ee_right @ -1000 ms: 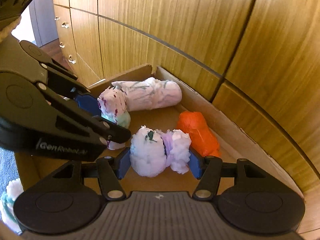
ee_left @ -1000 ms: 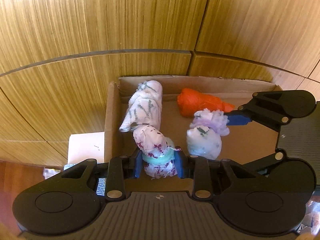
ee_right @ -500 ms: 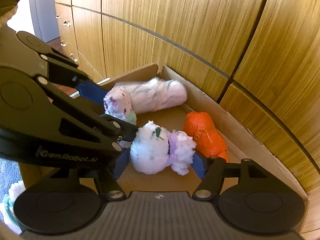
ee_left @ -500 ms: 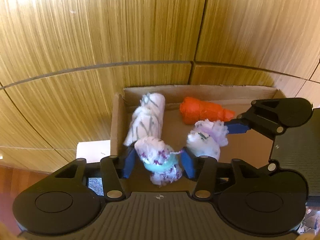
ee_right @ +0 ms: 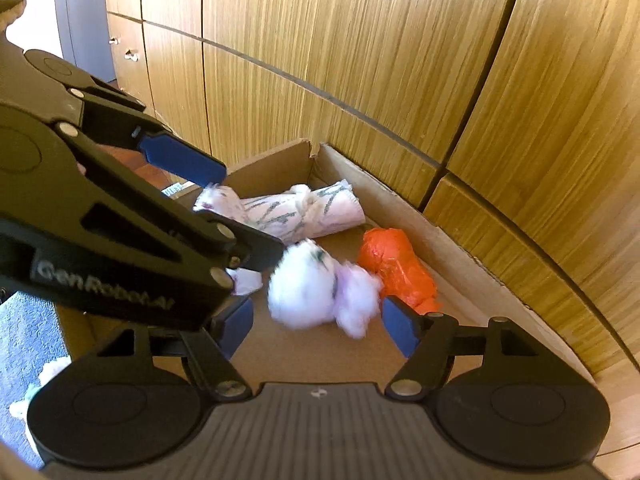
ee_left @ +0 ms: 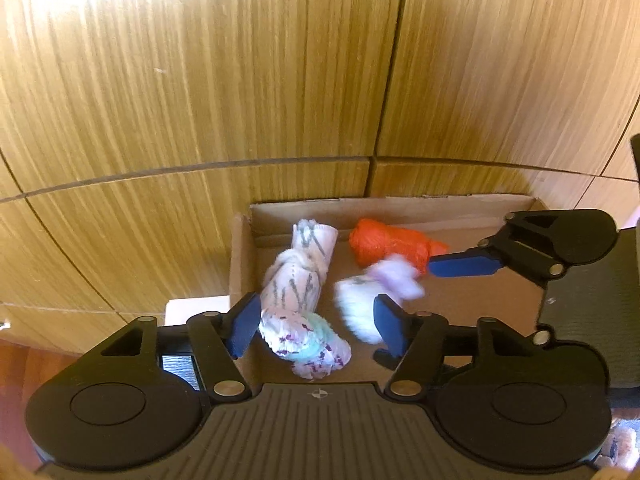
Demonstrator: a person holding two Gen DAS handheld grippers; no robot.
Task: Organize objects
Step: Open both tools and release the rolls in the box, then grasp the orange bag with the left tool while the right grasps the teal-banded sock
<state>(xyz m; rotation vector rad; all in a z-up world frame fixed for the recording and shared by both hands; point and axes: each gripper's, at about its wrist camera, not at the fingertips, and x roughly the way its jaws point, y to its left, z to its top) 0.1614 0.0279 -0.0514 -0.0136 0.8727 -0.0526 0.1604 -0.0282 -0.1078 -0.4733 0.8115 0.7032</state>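
Observation:
A cardboard box stands against wooden cabinet fronts. In it lie a long white roll with grey marks, an orange bundle, a white-and-teal bundle with purple spots and a white-and-lilac bundle, which is blurred. My left gripper is open above the box, its jaws clear of the spotted bundle. My right gripper is open, its jaws apart from the white-and-lilac bundle. The box, the roll and the orange bundle also show in the right wrist view.
Wooden cabinet panels rise right behind the box. The left gripper's body fills the left of the right wrist view. Grey carpet and more soft bundles lie at the lower left. A white box sits left of the cardboard box.
Both grippers have opened and lifted back. The spotted bundle and the white-and-lilac bundle have left the jaws and dropped into the box.

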